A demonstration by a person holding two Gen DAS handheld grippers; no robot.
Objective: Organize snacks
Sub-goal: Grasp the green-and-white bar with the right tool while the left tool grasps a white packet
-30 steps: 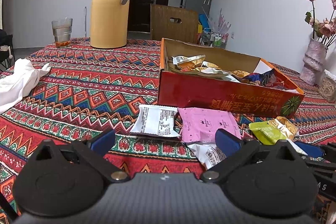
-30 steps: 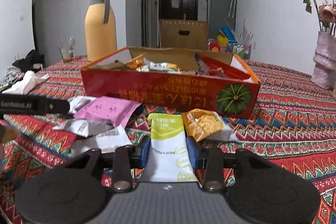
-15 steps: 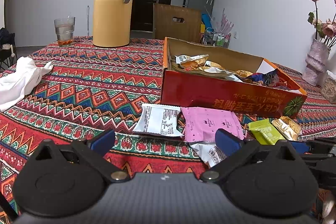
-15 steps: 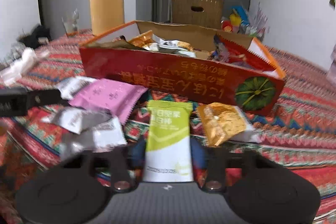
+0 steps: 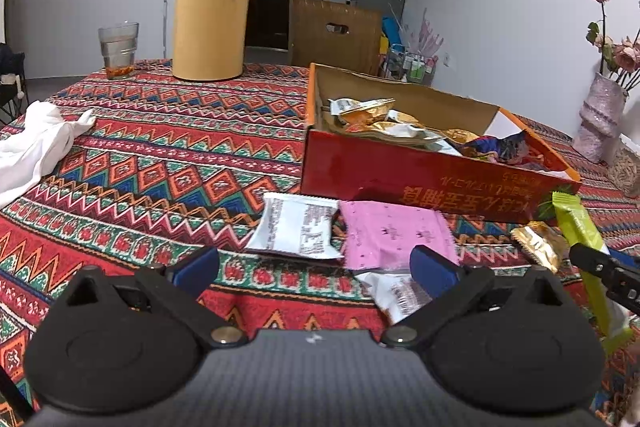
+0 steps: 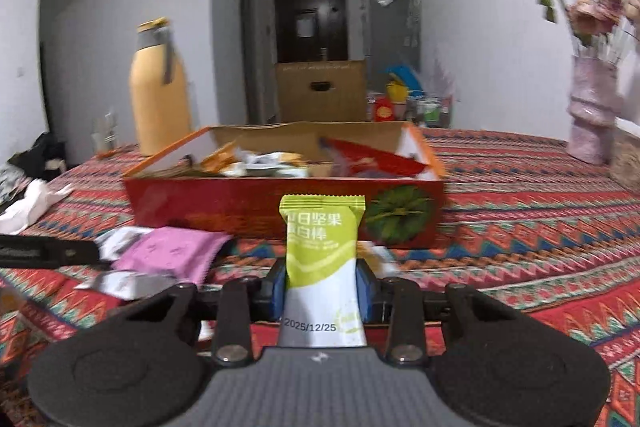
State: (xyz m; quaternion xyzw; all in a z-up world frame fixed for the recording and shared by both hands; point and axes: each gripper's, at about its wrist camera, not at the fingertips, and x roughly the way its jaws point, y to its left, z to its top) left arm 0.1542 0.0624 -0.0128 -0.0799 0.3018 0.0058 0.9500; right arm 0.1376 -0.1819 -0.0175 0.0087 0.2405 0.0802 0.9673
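Observation:
My right gripper (image 6: 322, 287) is shut on a green and white snack bar packet (image 6: 322, 251), which it holds up off the tablecloth in front of the red cardboard box (image 6: 248, 203). The box holds several wrapped snacks. In the left wrist view the same green packet (image 5: 580, 227) is tilted up at the right, beside a gold snack (image 5: 540, 243). My left gripper (image 5: 314, 267) stands open above the cloth. A white packet (image 5: 296, 227), a pink packet (image 5: 392, 231) and another white packet (image 5: 400, 295) lie just ahead of it.
A yellow thermos jug (image 5: 212, 3) and a glass (image 5: 118, 49) stand at the far side of the patterned tablecloth. A white cloth (image 5: 36, 143) lies at the left. A pink vase with dried flowers (image 6: 592, 115) stands at the right.
The right gripper has lifted the green packet off the cloth and raised it in front of the red box. The left gripper has stayed put.

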